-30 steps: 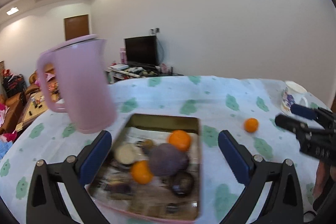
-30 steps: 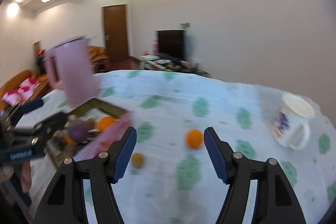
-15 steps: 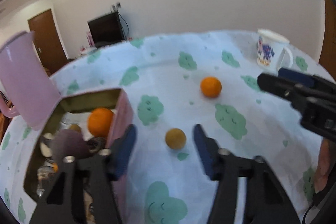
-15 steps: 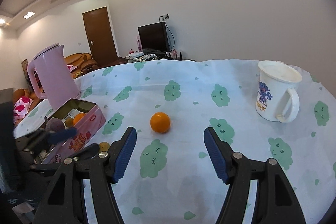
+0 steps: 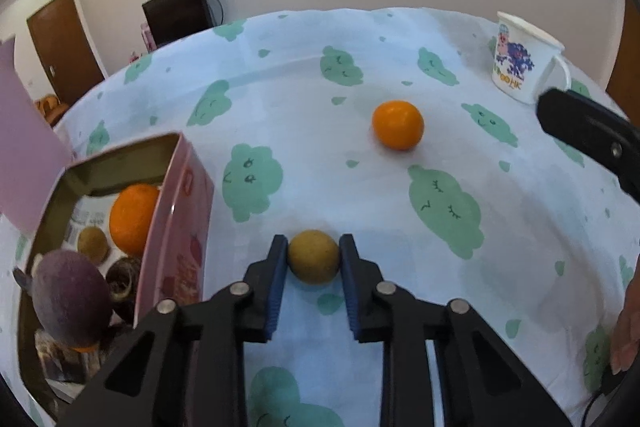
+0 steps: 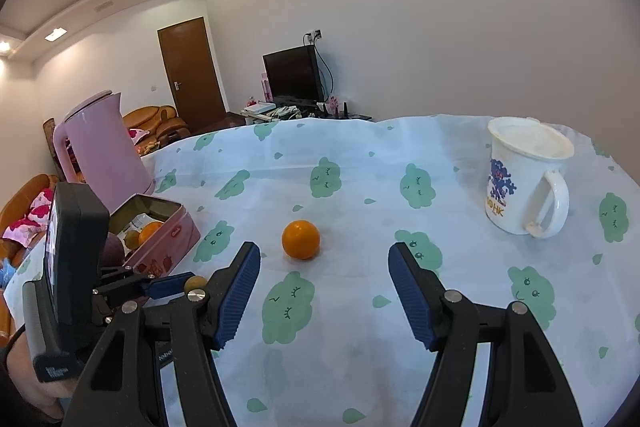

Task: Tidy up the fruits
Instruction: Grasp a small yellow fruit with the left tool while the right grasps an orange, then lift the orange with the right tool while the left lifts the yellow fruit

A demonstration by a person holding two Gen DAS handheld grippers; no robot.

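My left gripper is shut on a small yellow-brown fruit that rests on the tablecloth, right beside the pink tin. The tin holds an orange, a purple fruit and other small fruits. A loose orange lies farther out on the cloth. In the right wrist view my right gripper is open and empty, hovering just short of that orange. The left gripper with the small fruit shows there at the left.
A pink kettle stands behind the tin at the left. A white printed mug stands at the far right of the cloud-patterned tablecloth.
My left gripper swung from above the tin to the cloth on its right and closed on the small yellow-brown fruit. My right gripper steadied in front of the loose orange.
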